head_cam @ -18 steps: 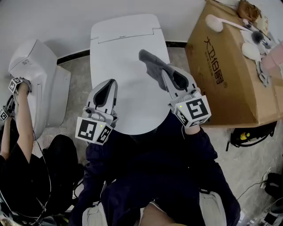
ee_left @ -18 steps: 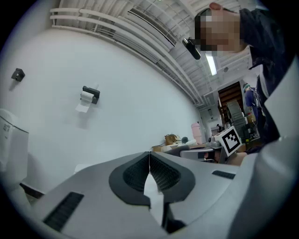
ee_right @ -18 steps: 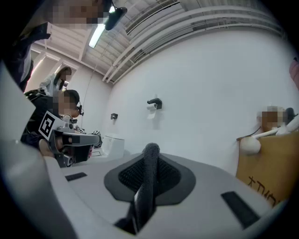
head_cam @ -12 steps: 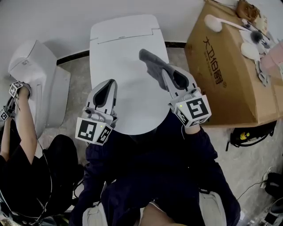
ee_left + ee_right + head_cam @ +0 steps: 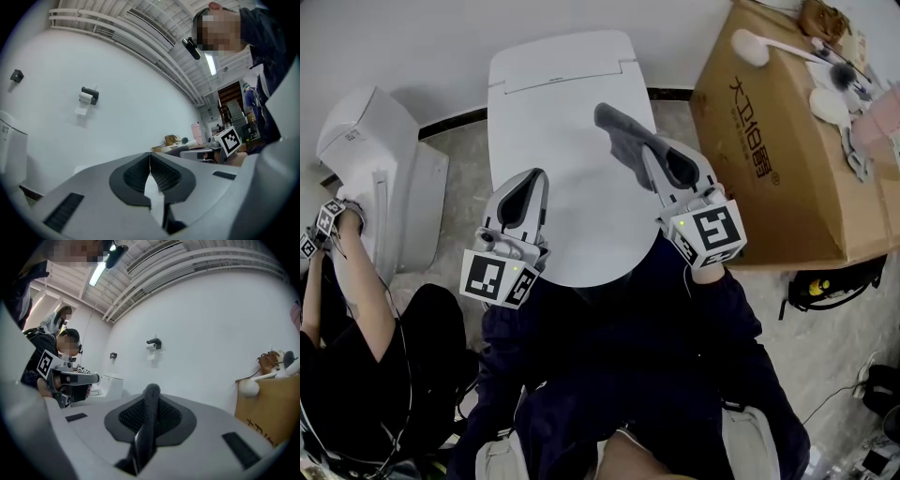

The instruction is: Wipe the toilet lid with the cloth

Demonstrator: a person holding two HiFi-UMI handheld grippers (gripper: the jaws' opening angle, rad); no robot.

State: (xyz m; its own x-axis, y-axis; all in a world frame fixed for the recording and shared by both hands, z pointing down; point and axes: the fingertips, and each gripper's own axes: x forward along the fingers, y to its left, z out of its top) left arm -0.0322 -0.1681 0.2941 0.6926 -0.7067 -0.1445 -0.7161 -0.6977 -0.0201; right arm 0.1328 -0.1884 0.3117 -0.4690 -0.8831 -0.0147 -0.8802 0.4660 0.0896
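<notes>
The white toilet lid (image 5: 558, 141) lies closed in the middle of the head view. A dark grey cloth (image 5: 622, 138) hangs over its right side, pinched in my right gripper (image 5: 654, 157), which is shut on it. In the right gripper view the cloth (image 5: 149, 420) stands as a dark roll between the jaws. My left gripper (image 5: 532, 187) hovers over the lid's left front part, jaws shut with nothing between them; its pads (image 5: 157, 176) meet in the left gripper view.
A large cardboard box (image 5: 783, 150) with brushes on top stands right of the toilet. A second white toilet (image 5: 370, 169) stands at the left, where another person's arm (image 5: 352, 272) holds marker grippers. Cables and a tool (image 5: 825, 286) lie on the floor at right.
Both my grippers and the cloth have stayed put. The other person's hand at the left edge has dropped lower beside the second toilet.
</notes>
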